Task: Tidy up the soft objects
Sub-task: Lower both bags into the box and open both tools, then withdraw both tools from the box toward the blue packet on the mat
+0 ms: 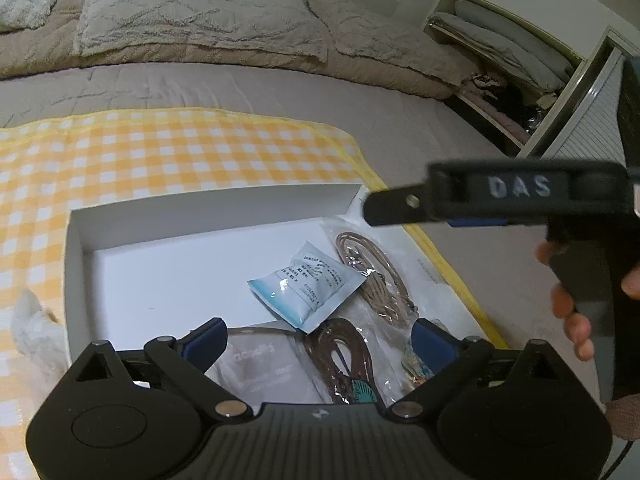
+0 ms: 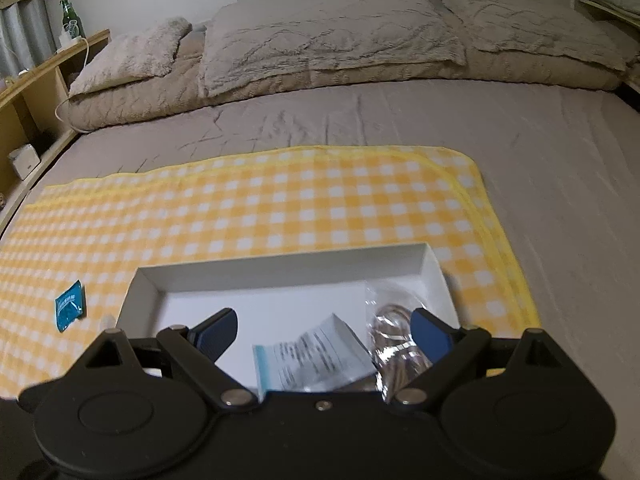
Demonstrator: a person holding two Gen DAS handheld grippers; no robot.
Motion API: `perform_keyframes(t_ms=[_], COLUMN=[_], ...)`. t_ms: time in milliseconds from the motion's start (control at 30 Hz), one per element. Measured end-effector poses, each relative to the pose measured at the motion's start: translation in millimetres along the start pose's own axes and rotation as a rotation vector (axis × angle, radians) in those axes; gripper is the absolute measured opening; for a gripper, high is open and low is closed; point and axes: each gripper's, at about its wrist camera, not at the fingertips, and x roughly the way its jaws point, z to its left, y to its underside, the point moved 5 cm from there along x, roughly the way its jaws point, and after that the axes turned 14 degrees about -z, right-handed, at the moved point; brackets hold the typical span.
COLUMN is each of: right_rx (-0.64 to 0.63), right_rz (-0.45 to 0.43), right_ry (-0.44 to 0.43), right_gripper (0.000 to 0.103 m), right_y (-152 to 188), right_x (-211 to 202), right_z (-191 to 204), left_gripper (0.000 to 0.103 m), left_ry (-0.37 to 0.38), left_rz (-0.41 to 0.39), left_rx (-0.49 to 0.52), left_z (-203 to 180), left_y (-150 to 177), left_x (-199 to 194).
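A white open box (image 1: 76,264) lies on a yellow checked cloth (image 1: 160,152) on the bed. Inside it are a white and blue sachet (image 1: 308,288), a clear bag of tan cord (image 1: 376,276), a clear bag of brown cord (image 1: 344,364) and a flat grey packet (image 1: 260,364). My left gripper (image 1: 320,344) is open above these, gripping nothing. My right gripper (image 2: 322,336) is open over the box's (image 2: 280,276) near end, above the sachet (image 2: 316,356) and a cord bag (image 2: 392,344). Its black finger (image 1: 396,210) shows in the left wrist view. A small blue sachet (image 2: 70,306) lies on the cloth left of the box.
Grey pillows (image 2: 320,36) line the head of the bed, with bare grey sheet (image 2: 560,160) around the cloth. A shelf with a green bottle (image 2: 70,20) stands at the left, and an open cupboard of folded bedding (image 1: 512,44) at the right. Something white and fluffy (image 1: 36,328) lies left of the box.
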Motion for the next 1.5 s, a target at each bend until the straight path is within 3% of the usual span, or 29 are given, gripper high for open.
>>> perform_keyframes(t_ms=[700, 1033, 1500], right_rx=[0.005, 0.01, -0.036], right_rz=[-0.106, -0.15, -0.239], right_ry=[-0.034, -0.006, 0.042], right_gripper=[0.095, 0.103, 0.103], right_y=[9, 26, 46], right_x=[-110, -136, -151], right_z=[5, 5, 24], left_gripper=[0.102, 0.103, 0.103], left_ry=[-0.076, -0.12, -0.133], left_rz=[-0.058, -0.077, -0.133], left_rx=[0.088, 0.104, 0.112], left_z=[-7, 8, 21], left_y=[-19, -22, -26], left_x=[-85, -116, -132])
